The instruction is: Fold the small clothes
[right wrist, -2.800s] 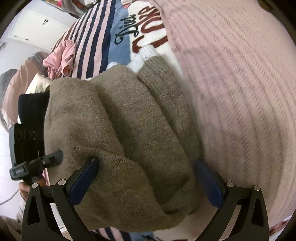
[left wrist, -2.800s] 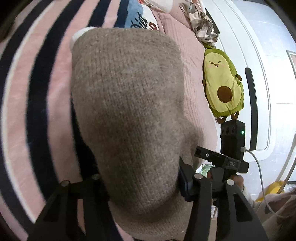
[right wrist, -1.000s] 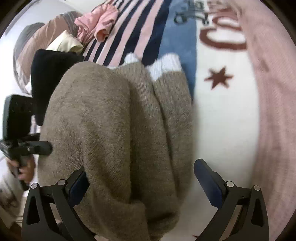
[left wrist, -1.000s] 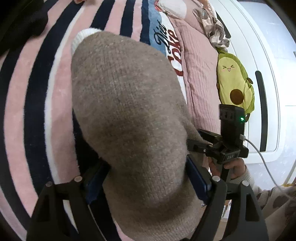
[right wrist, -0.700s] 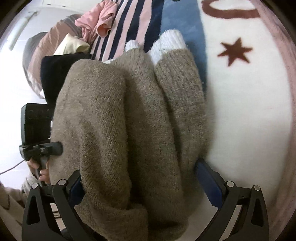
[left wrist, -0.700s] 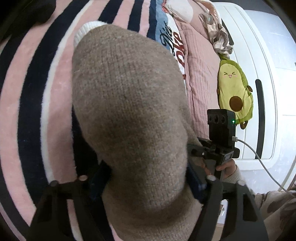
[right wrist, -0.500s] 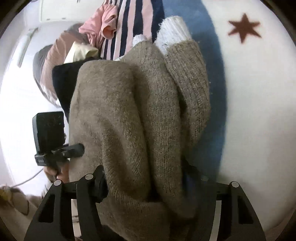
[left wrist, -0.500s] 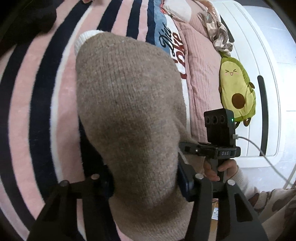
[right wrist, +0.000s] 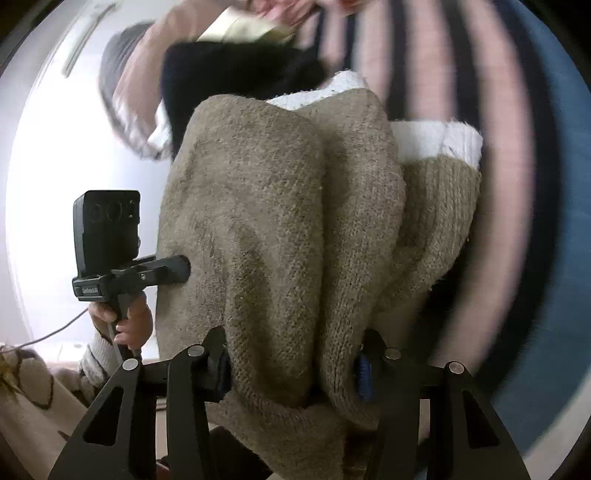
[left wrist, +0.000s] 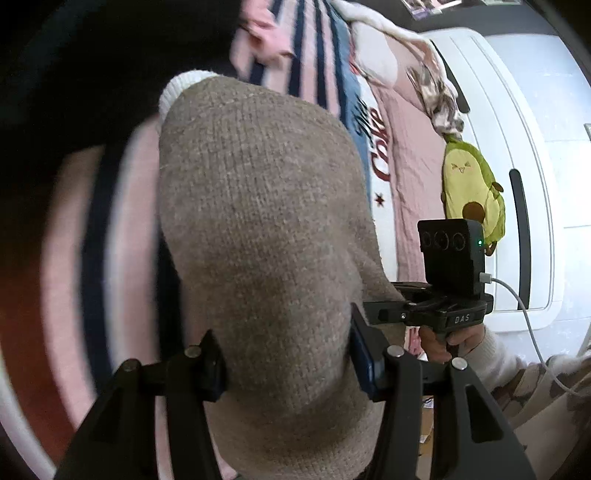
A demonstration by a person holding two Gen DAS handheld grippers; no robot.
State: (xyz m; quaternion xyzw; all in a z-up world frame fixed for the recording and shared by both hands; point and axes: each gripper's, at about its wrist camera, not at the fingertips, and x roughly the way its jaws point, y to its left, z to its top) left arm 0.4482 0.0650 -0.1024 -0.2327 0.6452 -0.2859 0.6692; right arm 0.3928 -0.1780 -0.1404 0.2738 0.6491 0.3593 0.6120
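Tongs [left wrist: 288, 369]: black frames, silver screws, blue pads.
Camera block [left wrist: 448, 258]: black, green light, white cable.
Sleeve [left wrist: 498, 365]: white cuff.

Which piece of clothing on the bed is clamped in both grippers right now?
The folded brown knit sweater with white cuffs. The black garment and the pink one lie loose farther up the striped blanket.

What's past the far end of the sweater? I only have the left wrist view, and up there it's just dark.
Observer: From the right wrist view, a black garment lies beyond the brown sweater, with cream and pink clothes behind it.
Operator: Is the right gripper gripping the sweater?
Observer: Yes. The right gripper has just closed and its pads pinch the bunched knit.
Operator: Is the sweater one flat layer?
Observer: No. Its right side shows separate folds, with a white cuff sticking out.
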